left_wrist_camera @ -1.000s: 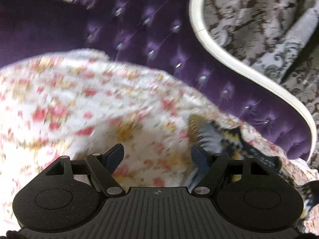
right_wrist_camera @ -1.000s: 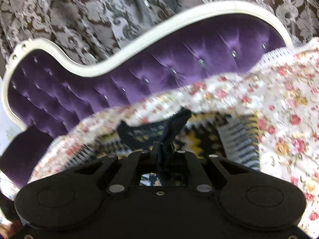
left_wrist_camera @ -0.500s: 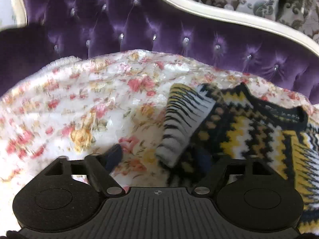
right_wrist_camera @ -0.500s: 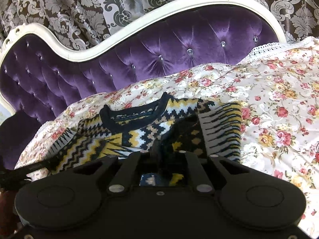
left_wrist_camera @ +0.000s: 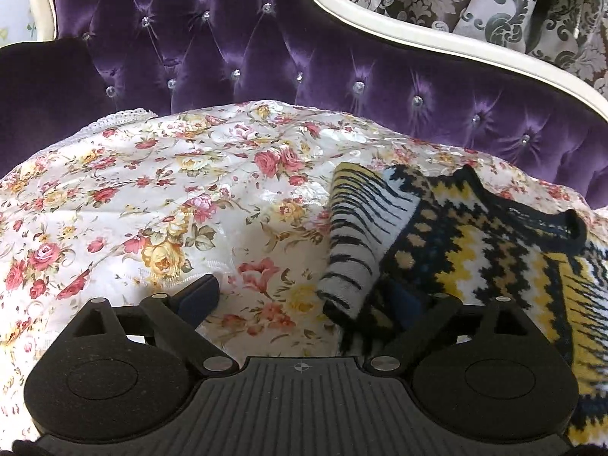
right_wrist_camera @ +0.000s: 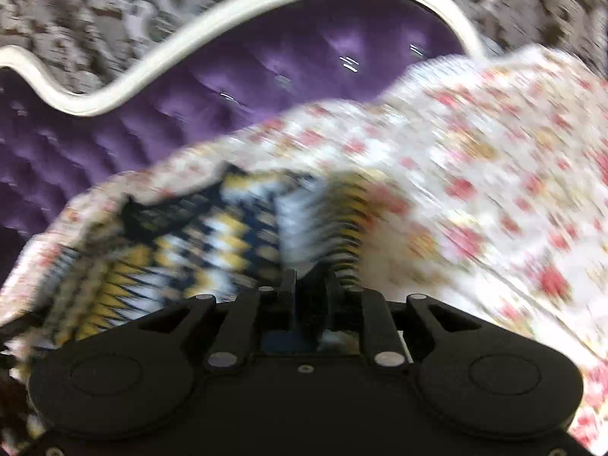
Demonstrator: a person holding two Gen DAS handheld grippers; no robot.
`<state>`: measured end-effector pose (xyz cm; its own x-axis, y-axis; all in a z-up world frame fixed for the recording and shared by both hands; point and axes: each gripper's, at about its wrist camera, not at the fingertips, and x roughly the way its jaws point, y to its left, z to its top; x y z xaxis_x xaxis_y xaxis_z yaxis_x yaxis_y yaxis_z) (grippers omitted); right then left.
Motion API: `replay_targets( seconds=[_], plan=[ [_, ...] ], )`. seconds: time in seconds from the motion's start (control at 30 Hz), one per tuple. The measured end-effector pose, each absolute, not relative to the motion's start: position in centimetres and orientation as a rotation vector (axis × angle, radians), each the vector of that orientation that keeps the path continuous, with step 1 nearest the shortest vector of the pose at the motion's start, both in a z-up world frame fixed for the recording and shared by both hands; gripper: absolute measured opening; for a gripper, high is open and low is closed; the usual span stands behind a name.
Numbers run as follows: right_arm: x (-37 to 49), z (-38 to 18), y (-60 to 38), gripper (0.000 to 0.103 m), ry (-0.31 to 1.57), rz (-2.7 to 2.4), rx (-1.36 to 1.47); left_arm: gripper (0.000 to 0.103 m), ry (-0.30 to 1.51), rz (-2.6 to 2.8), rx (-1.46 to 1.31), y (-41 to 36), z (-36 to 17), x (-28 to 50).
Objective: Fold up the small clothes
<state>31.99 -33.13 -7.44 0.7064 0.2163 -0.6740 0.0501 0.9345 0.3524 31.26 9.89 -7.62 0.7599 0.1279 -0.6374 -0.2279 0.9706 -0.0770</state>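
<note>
Knitted wool, yellow, black and white in zigzags: that is the small sweater (left_wrist_camera: 475, 250), lying on the floral bedspread (left_wrist_camera: 152, 209) that covers the near part of the purple tufted sofa (left_wrist_camera: 266, 60). In the left wrist view it sits to the right, collar toward the far right. One striped sleeve (left_wrist_camera: 357, 239) is folded in over the body, which looks like the first fold of the task.

Now the left gripper (left_wrist_camera: 304, 296): fingers spread wide, nothing between them, low over the bedspread. Its right finger sits at the sleeve's cuff edge, the left one over bare flowers. My guess is it is lining up to take the near left edge of the garment for the next fold.

Over to the right gripper (right_wrist_camera: 307, 296), and here the picture is heavily smeared. The fingers stand close together with something dark in the narrow gap. It may be knit, but whether they actually pinch the sweater I cannot tell. The blur suggests this hand is in motion.

Hidden from us: the sweater's other sleeve and its hem, cut off by the frame edge and the gripper bodies. The patterned curtain (left_wrist_camera: 494, 7) behind the sofa's white frame fills the far background.
</note>
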Motion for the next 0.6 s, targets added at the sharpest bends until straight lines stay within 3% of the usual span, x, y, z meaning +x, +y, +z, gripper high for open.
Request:
replay_targets(
  seconds=[0.07,0.1,0.13,0.27,0.37,0.47,0.6],
  plan=[
    [31.3,-7.5,-33.8,0.032,0.766,0.085,0.387,0.096,0.685,0.194,-0.151,9.9,-7.6,31.4],
    [31.0,-7.3,-33.9,0.047,0.759,0.069,0.374,0.097,0.687,0.195,-0.149,9.9,-7.6,31.5],
    [30.6,-7.1,-34.0,0.053,0.749,0.061,0.361,0.097,0.691,0.195,-0.146,9.8,-7.6,31.6],
    [29.0,-6.3,-34.5,0.060,0.709,0.077,0.389,0.096,0.704,0.172,-0.166,10.3,-7.3,31.6],
    [27.2,-5.3,-34.6,0.077,0.671,0.111,0.390,0.096,0.714,0.133,-0.218,11.0,-6.7,30.5],
    [25.3,-4.4,-34.3,0.083,0.648,0.142,0.375,0.097,0.705,0.098,-0.217,10.9,-5.6,28.3],
    [22.2,-3.4,-33.6,0.102,0.626,0.206,0.364,0.102,0.673,0.021,-0.207,10.5,-3.5,24.1]
  ],
)
